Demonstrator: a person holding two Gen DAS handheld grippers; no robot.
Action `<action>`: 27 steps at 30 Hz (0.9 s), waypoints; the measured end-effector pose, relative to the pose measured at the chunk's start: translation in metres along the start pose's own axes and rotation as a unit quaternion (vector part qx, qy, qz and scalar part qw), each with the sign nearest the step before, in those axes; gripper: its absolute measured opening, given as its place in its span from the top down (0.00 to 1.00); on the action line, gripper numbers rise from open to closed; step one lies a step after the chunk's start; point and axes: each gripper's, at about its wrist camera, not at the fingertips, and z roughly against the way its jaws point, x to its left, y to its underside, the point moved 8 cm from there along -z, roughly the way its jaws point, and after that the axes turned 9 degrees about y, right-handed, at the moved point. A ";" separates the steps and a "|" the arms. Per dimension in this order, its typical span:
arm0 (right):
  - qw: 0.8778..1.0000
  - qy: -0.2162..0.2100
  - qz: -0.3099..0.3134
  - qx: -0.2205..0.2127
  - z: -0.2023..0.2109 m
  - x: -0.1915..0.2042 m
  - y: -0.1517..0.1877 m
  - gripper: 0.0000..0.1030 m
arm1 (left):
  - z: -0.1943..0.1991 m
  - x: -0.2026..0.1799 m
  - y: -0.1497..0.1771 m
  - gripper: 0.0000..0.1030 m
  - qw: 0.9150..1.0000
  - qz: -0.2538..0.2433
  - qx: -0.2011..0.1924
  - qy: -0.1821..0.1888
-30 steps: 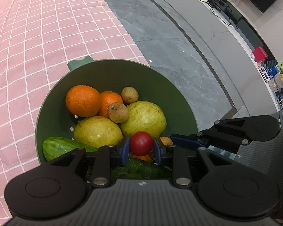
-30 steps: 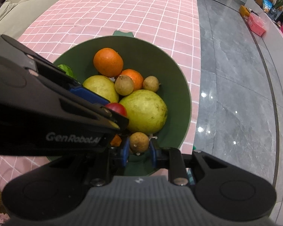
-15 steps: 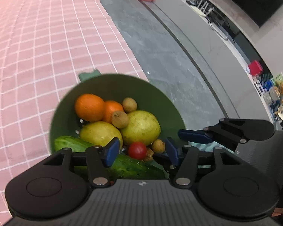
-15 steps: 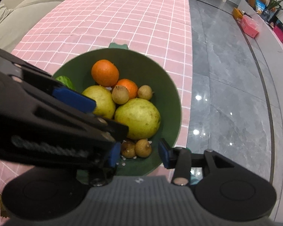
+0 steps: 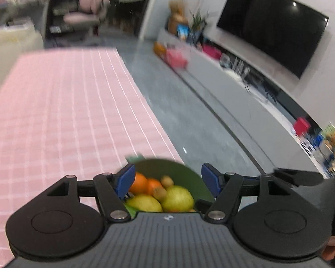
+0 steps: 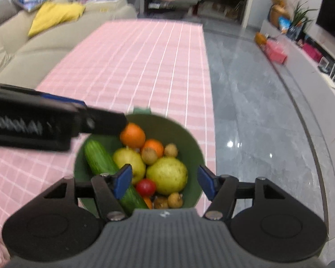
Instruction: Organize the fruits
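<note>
surface: worktop (image 6: 145, 71) under a pink cloth with white grid lines | on it: one green bowl (image 6: 189, 143) near the right edge, filled with fruit | beside it: grey tiled floor (image 6: 256, 116)

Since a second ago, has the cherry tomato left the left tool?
Yes. The cherry tomato now lies in the green bowl beside the cucumber; the left tool, jaws opening, has lifted away empty.

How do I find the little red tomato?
Look at the pink checked tablecloth and find the green bowl at its near edge. The tomato lies near the front, between the cucumber and the big yellow-green pear. It is the only red thing there.
</note>
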 end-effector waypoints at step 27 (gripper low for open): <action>0.984 0.038 -0.072 -0.162 0.107 0.029 0.062 0.15 | 0.107 0.012 0.060 0.19 0.970 -0.022 -0.124 -0.206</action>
